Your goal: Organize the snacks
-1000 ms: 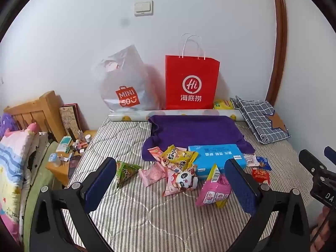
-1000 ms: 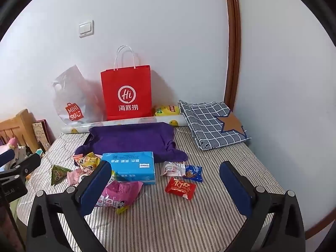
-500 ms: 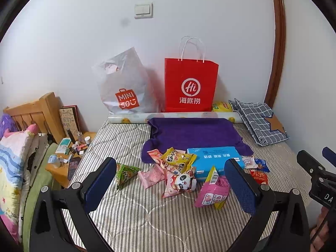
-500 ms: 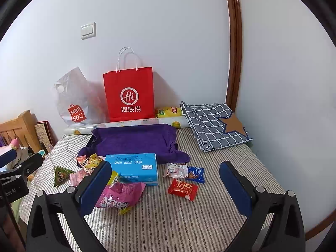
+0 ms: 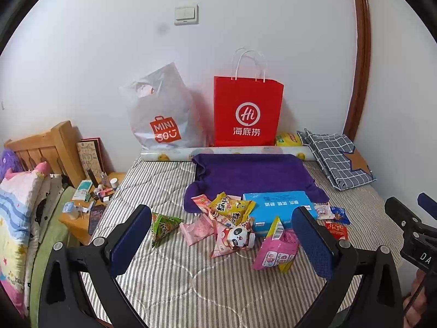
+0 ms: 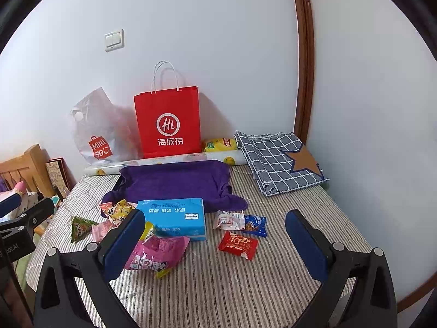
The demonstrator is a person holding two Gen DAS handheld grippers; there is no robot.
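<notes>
Snacks on bed [image 6: 273,295]: one blue box [image 6: 174,218], one red packet [image 6: 238,245], one pink bag [image 6: 157,254]. Left tongs [image 5: 222,242], right tongs [image 6: 215,242]: both wide, empty.

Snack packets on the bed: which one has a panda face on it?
The pink-and-white panda packet, in the middle of the pile. The green triangle packet and yellow packet near it show no animal face.

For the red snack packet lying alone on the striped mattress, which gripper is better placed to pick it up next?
Right, probably. The red packet lies between the right gripper's open jaws, while the left gripper, also open, frames the panda packet and has it off to its right.
</notes>
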